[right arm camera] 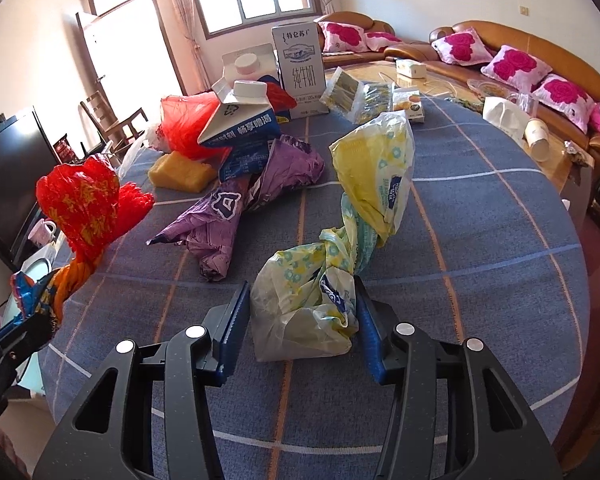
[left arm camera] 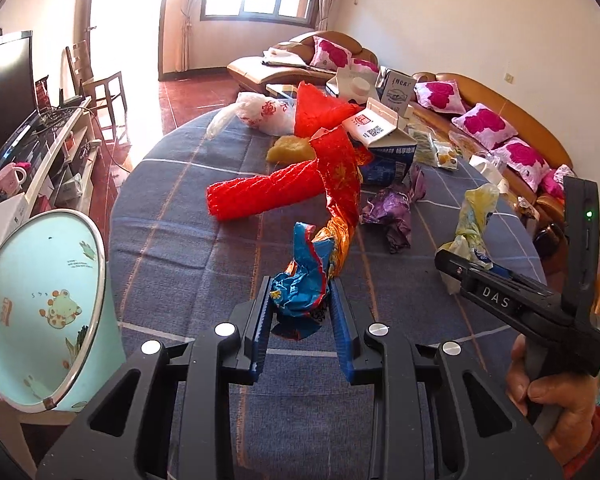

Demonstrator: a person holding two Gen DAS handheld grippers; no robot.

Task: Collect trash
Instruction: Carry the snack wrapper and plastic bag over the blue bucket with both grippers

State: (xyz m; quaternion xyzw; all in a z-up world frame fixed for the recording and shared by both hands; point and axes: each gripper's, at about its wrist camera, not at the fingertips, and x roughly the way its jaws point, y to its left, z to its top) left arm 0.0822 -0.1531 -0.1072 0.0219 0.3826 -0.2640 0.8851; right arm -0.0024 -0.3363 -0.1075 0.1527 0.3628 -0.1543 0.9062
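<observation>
My left gripper [left arm camera: 302, 286] is shut on a crumpled blue, orange and red foil wrapper [left arm camera: 332, 200] that trails up and away over the table. My right gripper [right arm camera: 300, 286] is shut on a twisted yellow-and-white plastic bag [right arm camera: 364, 184], whose lower end bulges between the blue pads. In the left wrist view the right gripper [left arm camera: 446, 258] sits at the right, held by a hand, with the yellow bag [left arm camera: 474, 216] standing up from it. The left gripper [right arm camera: 36, 322] and its red foil wrapper [right arm camera: 80, 200] show at the right wrist view's left edge.
A light-blue bin [left arm camera: 40, 312] stands open beside the table's left edge. On the blue plaid tablecloth [right arm camera: 480, 220] lie a purple wrapper [right arm camera: 236, 208], a red mesh sleeve [left arm camera: 260, 196], milk cartons [right arm camera: 240, 128], a yellow sponge [right arm camera: 180, 172], a white bag [left arm camera: 260, 114] and a paper cup [right arm camera: 538, 140].
</observation>
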